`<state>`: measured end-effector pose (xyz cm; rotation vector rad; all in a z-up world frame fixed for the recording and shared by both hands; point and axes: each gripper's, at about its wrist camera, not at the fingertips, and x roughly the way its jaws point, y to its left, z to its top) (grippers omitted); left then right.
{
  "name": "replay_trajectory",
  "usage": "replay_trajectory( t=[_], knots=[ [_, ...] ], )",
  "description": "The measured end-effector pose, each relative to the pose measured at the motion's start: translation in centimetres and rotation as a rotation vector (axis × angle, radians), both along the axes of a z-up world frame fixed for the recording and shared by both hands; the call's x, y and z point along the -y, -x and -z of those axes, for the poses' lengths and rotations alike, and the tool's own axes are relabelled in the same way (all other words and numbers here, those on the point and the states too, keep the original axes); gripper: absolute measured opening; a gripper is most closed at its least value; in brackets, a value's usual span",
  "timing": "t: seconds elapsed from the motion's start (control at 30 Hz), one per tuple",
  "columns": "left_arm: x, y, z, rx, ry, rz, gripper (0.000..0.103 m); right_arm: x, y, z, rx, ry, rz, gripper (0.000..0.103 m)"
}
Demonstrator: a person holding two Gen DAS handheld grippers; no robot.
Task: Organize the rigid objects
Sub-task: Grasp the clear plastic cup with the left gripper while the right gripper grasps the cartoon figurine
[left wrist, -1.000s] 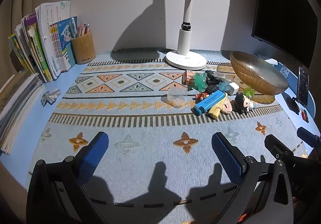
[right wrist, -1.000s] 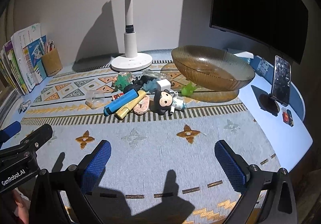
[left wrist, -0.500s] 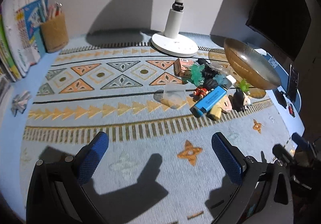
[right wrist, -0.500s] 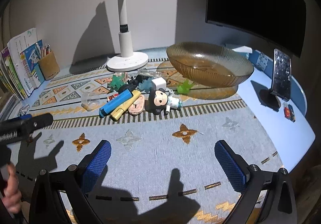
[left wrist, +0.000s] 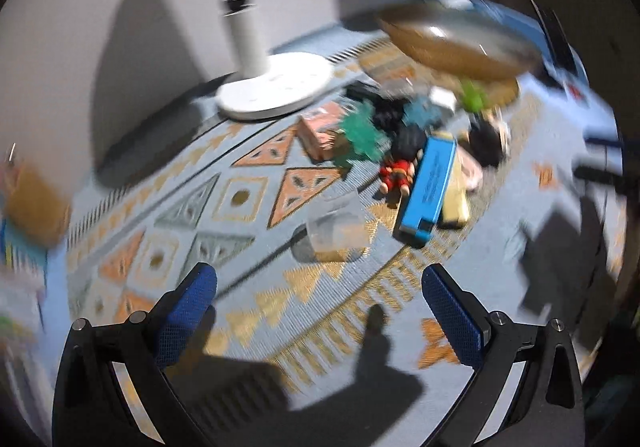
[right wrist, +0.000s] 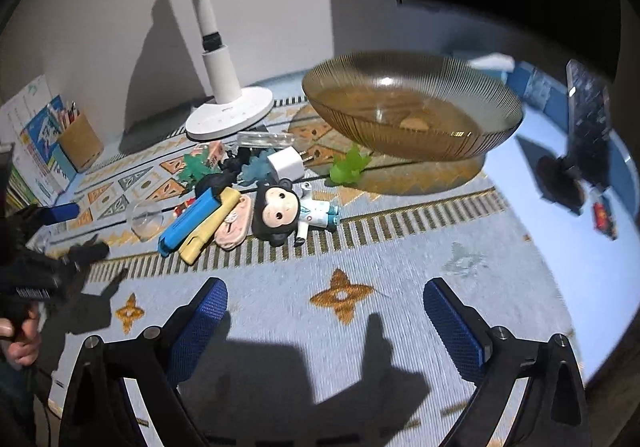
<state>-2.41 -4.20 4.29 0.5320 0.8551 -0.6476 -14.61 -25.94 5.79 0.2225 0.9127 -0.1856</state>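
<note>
The left tool [left wrist: 320, 297] is spread, empty, just short of the clear cup [left wrist: 334, 233]. The toy pile [right wrist: 248, 199] lies on the table [right wrist: 400, 327] beside the empty amber bowl [right wrist: 412, 119]: nothing sorted. The right tool [right wrist: 326, 311], jaws closing slightly, remains spread and empty.

Left wrist view blurred; pen holder [left wrist: 34, 203], perhaps with pens, smeared at edge.

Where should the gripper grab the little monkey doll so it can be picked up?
Probably around the monkey doll's big round head, coming from above. It lies on its back on the rug, and the head is its bulkiest part. Its near side is clear, but the pink piece crowds one side, so the right gripper, open, should straddle carefully.
</note>
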Motion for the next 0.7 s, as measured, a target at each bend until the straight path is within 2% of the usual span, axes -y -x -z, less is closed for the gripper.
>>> replay_trajectory(
  t=[0.1, 0.17, 0.27, 0.33, 0.53, 0.6, 0.67, 0.7],
  knots=[
    [0.5, -1.3, 0.7, -0.016, -0.048, 0.107, 0.102, 0.5, -1.7, 1.1, -0.038, -0.025, -0.05, 0.092],
    [0.6, -2.4, 0.7, -0.031, -0.05, 0.137, 0.101, 0.7, -3.0, 1.7, -0.063, -0.024, -0.09, 0.088],
    [0.7, -3.9, 0.4, -0.061, -0.033, 0.191, 0.099, 1.1, -4.5, 2.3, -0.081, -0.005, -0.141, 0.086],
    [1.3, -4.2, 0.6, -0.065, -0.061, 0.251, 0.098, 1.3, -5.4, 2.4, -0.091, 0.018, -0.183, 0.086],
    [3.4, -3.5, 1.9, -0.074, -0.152, 0.403, 0.078, 1.6, -7.6, 2.6, -0.102, 0.046, -0.291, 0.086],
    [3.7, -3.4, 2.3, -0.077, -0.178, 0.431, 0.068, 1.5, -8.3, 2.9, -0.109, 0.062, -0.313, 0.084],
    [3.8, -3.4, 2.3, -0.083, -0.175, 0.443, 0.065, 1.6, -8.9, 3.1, -0.115, 0.065, -0.333, 0.081],
    [3.8, -3.5, 2.2, -0.094, -0.169, 0.447, 0.061, 1.6, -9.2, 3.2, -0.117, 0.053, -0.347, 0.081]
  ],
)
